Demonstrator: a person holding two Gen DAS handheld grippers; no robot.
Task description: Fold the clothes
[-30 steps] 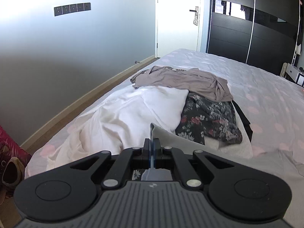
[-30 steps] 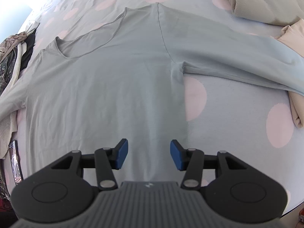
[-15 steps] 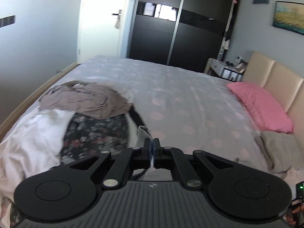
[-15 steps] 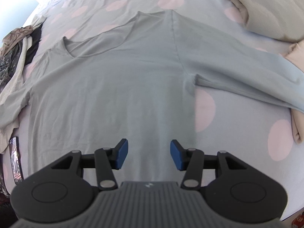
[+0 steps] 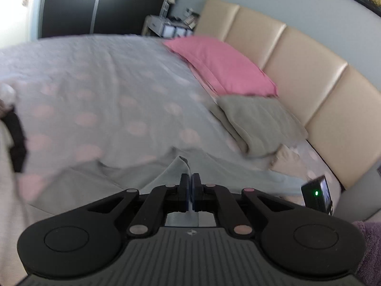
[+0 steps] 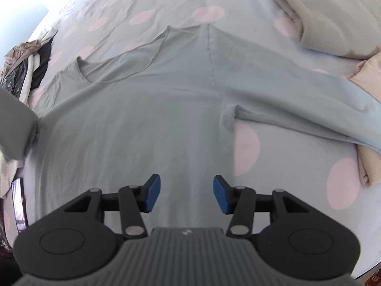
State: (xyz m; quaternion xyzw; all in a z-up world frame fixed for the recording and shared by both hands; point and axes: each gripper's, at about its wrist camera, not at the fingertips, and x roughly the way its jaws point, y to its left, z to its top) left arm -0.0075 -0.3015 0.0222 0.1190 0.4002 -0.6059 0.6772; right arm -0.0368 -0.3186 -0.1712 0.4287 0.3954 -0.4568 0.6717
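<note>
- We have the pale grey-blue long-sleeved shirt [image 6: 147, 119] spread flat on the spotted bedspread [image 6: 285, 166], filling the middle of the right wrist view, neckline toward the upper left of the frame and one sleeve [image 6: 309, 102] running out to the right edge
- Our left gripper [image 5: 191, 190] has its fingers pressed together on an edge of the shirt fabric [image 5: 178, 166], which stands up as a small peak at the lower centre of the left wrist view
- Our right gripper [image 6: 185, 190] hangs over the lower body of the shirt with its blue pads [image 6: 152, 190] well apart and nothing between them
- We judge the step in hand to be carrying the pinched part, probably the other sleeve, across the body; which part it is we cannot tell for certain
- To do it well, we carry the left grip low and level, so the fabric lays over without dragging the body out of shape
- We could use the open right gripper to press the body down near the fold line
- We aim for the crease to run roughly parallel to the side seam [image 6: 212, 66], so the later folds stay square
- We keep the sleeve on the right clear of the beige garment [image 6: 366, 162] and the folded grey-green cloth [image 6: 321, 16] at the upper right
- The left wrist view is blurred, so we do not judge fine wrinkles there
</note>
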